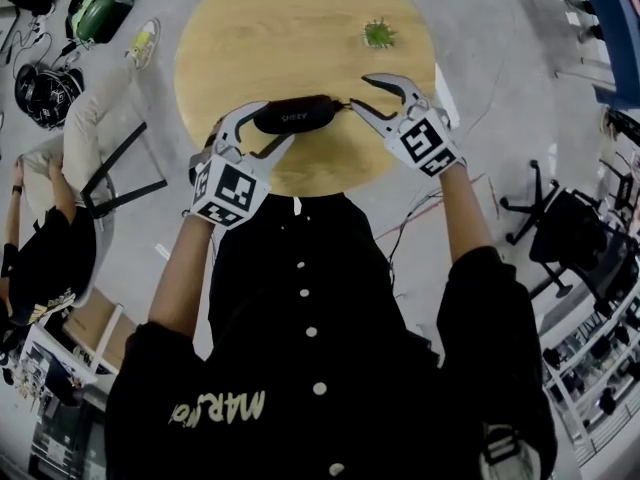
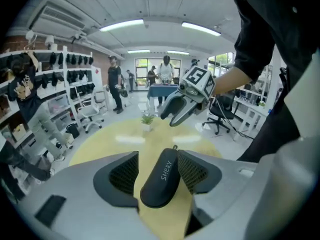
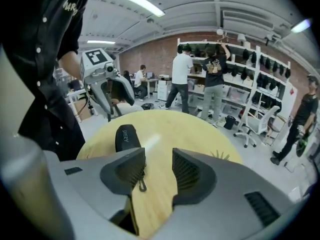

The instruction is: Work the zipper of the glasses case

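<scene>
Count: 1 glasses case (image 1: 300,114), black, w/ 1 zipper pull (image 3: 142,185); 1 round wooden table (image 1: 280,28); 1 small green plant (image 1: 379,34); 2 grippers, each w/ 2 jaws & 1 marker cube.

The left gripper (image 1: 277,124): jaws wide apart, straddling one end of the case. Case lies on the table, lengthwise btwn the pads, a bit skewed. In the left gripper view it sits against the pad on that view's right. A wedge of table shows btwn it & the other pad, so not clamped. The pull is at the case's end farthest from this gripper.

The right gripper (image 1: 358,91): jaws wide apart, nothing pinched, bare table btwn the pads. The pull sits right at the edge of the pad on the right gripper view's left; can't tell if touching. The case runs on beyond that pad, away from the gripper. Plant is past this gripper's tips, well apart.

Pose: both forearms come out of black sleeves & reach fwd over the table's near edge. Both grippers tilt down, tips pointing inward at each other from the case's opp. ends. Marker cubes face up toward the head cam.
</scene>
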The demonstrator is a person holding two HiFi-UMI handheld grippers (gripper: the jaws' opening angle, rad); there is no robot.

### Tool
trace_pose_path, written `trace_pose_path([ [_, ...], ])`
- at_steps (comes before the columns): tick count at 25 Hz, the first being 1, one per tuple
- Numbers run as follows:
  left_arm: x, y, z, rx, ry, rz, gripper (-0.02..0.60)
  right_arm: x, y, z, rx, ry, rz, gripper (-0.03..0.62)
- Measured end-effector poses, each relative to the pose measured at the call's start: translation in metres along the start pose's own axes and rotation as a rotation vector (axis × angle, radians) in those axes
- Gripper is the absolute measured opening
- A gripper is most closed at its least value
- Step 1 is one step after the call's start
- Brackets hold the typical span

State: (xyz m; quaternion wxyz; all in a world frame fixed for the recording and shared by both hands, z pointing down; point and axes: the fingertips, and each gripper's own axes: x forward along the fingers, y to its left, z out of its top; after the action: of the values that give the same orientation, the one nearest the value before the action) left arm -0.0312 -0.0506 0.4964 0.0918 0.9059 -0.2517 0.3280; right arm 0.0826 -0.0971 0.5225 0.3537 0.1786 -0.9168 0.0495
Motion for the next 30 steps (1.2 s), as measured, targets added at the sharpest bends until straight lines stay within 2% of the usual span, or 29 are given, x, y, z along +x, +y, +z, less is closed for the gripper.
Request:
trace_pose_path([
  [6, 0.034, -0.009, -0.024, 0.123, 0.129, -0.054, 0.238, 0.028, 0.012, -0.030, -0.108, 0.112, 0.109, 0.161],
  [10, 0.052, -0.015, -0.042, 0.163, 0.213, -0.119, 0.235, 0.042, 0.018, -0.045, -0.166, 0.177, 0.183, 0.155],
  [20, 0.075, -0.025, -0.063, 0.151, 0.295, -0.211, 0.189, 0.065, 0.025, -0.069, -0.347, 0.296, 0.314, 0.123],
  [26, 0.078, -0.027, -0.064, 0.142, 0.293, -0.209, 0.187, 0.077, 0.028, -0.073, -0.559, 0.362, 0.414, 0.106],
  [30, 0.078, -0.027, -0.064, 0.149, 0.297, -0.211, 0.189, 0.082, 0.037, -0.075, -0.665, 0.407, 0.536, 0.104],
])
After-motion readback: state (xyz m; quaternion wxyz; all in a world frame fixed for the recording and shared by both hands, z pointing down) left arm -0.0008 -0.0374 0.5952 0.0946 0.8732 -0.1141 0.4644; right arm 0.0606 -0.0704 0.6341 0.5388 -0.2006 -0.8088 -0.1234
